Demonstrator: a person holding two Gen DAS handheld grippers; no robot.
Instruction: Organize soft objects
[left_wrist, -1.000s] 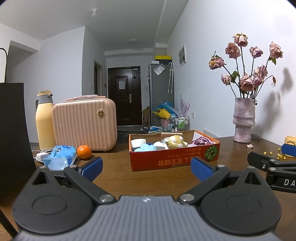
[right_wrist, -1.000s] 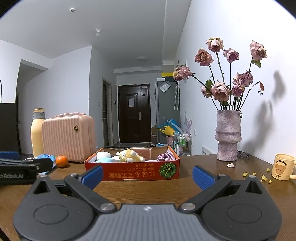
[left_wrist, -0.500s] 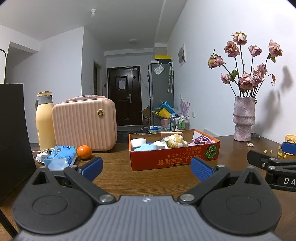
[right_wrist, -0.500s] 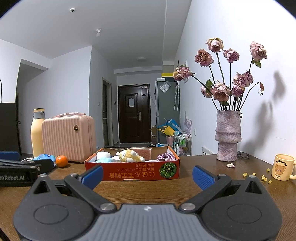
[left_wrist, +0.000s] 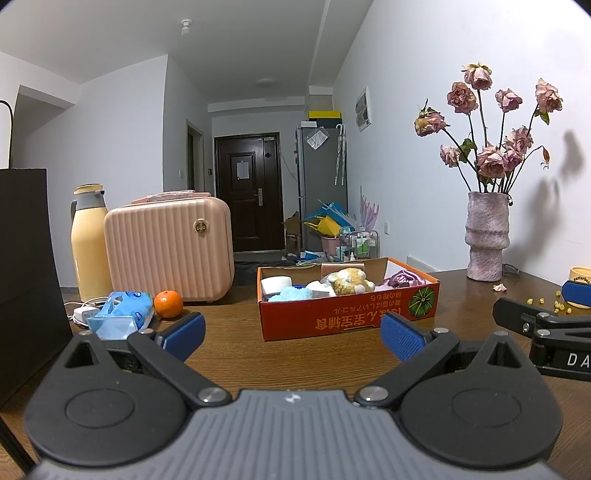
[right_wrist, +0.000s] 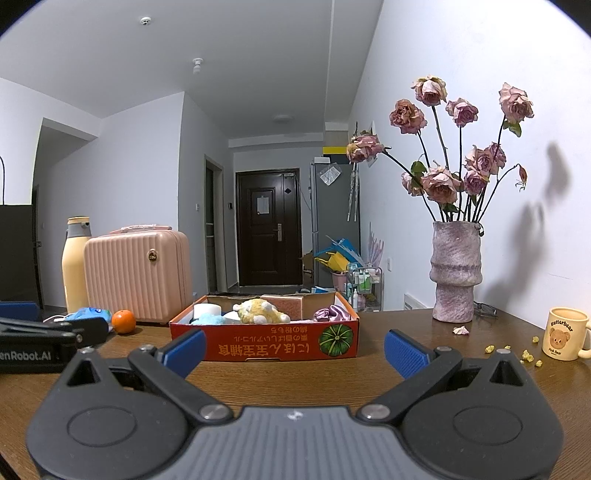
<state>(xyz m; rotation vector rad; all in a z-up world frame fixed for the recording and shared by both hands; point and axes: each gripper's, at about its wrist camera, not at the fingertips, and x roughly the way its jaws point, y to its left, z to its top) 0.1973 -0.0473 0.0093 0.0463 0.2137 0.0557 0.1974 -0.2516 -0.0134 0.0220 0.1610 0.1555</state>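
Both hand-held grippers, left (left_wrist: 291, 334) and right (right_wrist: 293, 347), gaped empty | red cardboard box (right_wrist: 264, 343) mid-frame, soft toys gathered inside | brown wooden table (right_wrist: 424, 332).

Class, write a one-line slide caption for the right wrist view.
Open right tongs face a red box of soft things, vase and mug to the right.

The open red cardboard box (right_wrist: 264, 343) sits mid-way on the brown wooden table (right_wrist: 295, 376); a yellow plush toy (right_wrist: 260, 312) lies in it; the small orange fruit (right_wrist: 123, 321) sits left of it; the rough pink vase (right_wrist: 456, 271) stands right, near the back edge; the cream bear mug (right_wrist: 563, 333) is by the right edge.
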